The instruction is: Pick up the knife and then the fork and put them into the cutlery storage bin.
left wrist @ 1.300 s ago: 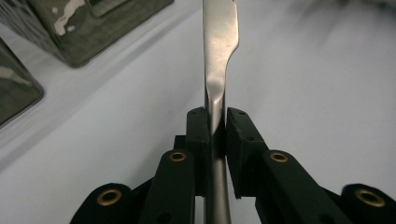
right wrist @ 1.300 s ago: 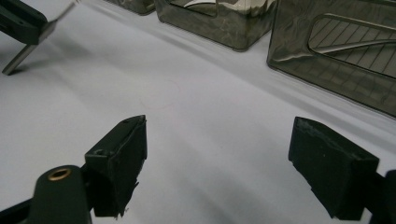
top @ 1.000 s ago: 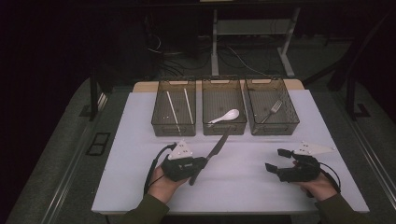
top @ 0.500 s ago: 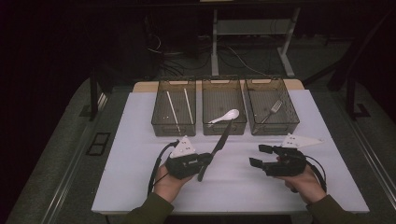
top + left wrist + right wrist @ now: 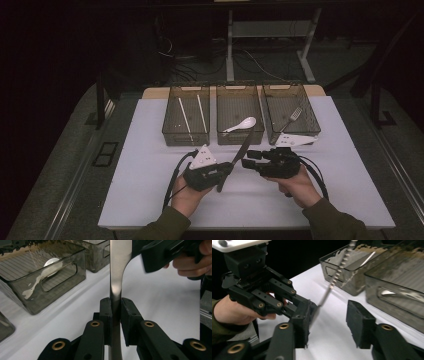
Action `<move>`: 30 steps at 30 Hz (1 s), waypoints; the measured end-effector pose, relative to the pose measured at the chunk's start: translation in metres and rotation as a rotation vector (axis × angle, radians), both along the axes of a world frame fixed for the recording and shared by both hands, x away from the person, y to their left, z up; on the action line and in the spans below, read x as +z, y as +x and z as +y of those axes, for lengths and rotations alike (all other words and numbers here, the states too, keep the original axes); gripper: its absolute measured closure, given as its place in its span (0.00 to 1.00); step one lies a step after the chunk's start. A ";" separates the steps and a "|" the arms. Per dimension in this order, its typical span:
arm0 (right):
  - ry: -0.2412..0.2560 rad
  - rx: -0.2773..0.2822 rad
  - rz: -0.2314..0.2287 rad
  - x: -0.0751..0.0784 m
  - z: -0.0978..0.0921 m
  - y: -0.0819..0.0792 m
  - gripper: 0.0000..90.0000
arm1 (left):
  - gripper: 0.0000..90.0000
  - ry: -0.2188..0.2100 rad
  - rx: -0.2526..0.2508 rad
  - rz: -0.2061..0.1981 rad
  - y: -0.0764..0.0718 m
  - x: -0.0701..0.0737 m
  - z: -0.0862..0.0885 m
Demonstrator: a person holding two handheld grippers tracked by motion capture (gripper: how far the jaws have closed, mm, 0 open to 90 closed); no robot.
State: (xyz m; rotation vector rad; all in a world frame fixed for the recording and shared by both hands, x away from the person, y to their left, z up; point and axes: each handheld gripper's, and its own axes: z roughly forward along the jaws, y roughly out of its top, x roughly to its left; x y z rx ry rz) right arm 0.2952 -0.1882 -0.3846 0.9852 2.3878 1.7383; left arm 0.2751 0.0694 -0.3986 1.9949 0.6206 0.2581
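Observation:
My left gripper (image 5: 223,172) is shut on a metal table knife (image 5: 235,161), whose blade slants up toward the middle tray. In the left gripper view the jaws (image 5: 115,306) clamp the knife (image 5: 119,270) near its neck, and the blade rises straight ahead. From the right, my right gripper (image 5: 248,159) points left at the knife with its jaws open. The right gripper view has its open gripper (image 5: 329,322) close to the knife's serrated blade (image 5: 336,275), with its left jaw by the blade. The left gripper's body (image 5: 259,292) holds the knife just beyond.
Three smoky clear trays stand in a row at the table's far side. The left tray (image 5: 185,141) holds chopsticks (image 5: 185,117), the middle tray (image 5: 239,140) a white spoon (image 5: 241,124), the right tray (image 5: 314,120) a fork (image 5: 291,118). White tabletop (image 5: 145,165) surrounds both hands.
The right gripper has moved left across the table until its open jaws reach the knife. The left gripper has shifted slightly right and forward, still holding the knife.

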 end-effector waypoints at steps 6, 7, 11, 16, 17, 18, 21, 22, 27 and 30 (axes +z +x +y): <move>0.022 0.029 0.020 -0.002 0.016 0.008 0.80 | 0.88 0.006 0.010 -0.015 -0.001 0.000 -0.001; 0.025 0.031 0.021 -0.002 0.017 0.009 0.84 | 0.88 0.008 0.010 -0.014 -0.001 0.000 0.000; 0.038 0.038 0.034 -0.003 0.021 0.012 0.95 | 0.88 0.012 0.009 -0.019 -0.001 0.000 0.000; 0.041 0.054 0.017 -0.002 0.024 0.010 0.98 | 0.88 0.009 0.003 -0.019 -0.001 -0.001 -0.001; 0.040 0.055 0.017 -0.002 0.024 0.010 0.98 | 0.88 0.007 0.002 -0.018 -0.001 -0.001 -0.001; 0.039 0.055 0.017 -0.001 0.024 0.009 0.98 | 0.88 0.002 0.000 -0.016 -0.001 0.000 -0.001; 0.035 0.056 0.008 0.000 0.023 0.008 0.98 | 0.88 -0.012 -0.009 -0.013 0.000 -0.001 0.000; 0.035 0.056 0.008 0.000 0.023 0.007 0.98 | 0.88 -0.020 -0.014 -0.010 0.000 -0.001 0.000; 0.039 0.058 0.002 0.001 0.022 0.006 0.98 | 0.87 -0.045 -0.030 -0.012 0.000 -0.002 0.003; 0.028 0.050 -0.010 0.003 0.020 0.006 0.98 | 0.84 -0.044 -0.027 -0.023 0.000 -0.003 0.007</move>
